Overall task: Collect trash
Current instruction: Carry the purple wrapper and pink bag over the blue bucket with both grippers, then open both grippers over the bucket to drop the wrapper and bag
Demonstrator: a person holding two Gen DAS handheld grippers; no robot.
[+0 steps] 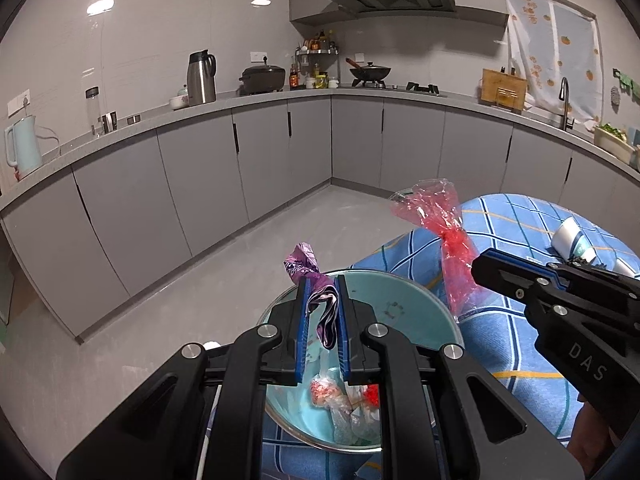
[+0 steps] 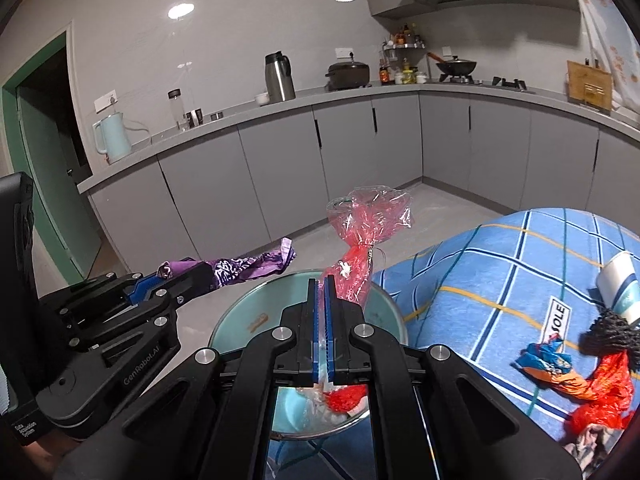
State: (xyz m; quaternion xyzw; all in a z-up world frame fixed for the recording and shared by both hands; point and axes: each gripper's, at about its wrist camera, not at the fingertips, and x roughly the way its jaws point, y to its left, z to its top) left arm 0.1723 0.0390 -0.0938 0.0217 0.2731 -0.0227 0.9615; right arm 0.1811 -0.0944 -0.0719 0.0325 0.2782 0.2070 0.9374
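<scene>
Hovering over the part-filled bowl, purple wrapper and red bag were clamped by left gripper and right gripper; table litter remained uncollected.

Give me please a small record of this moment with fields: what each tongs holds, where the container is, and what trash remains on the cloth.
left tongs: shut on purple wrapper, above the bowl
right tongs: shut on red plastic bag, above the bowl
bowl: teal, beside the blue checked cloth, already holding some crumpled plastic
remaining trash on cloth: paper cup, black net, blue-orange wrapper, red bag
</scene>
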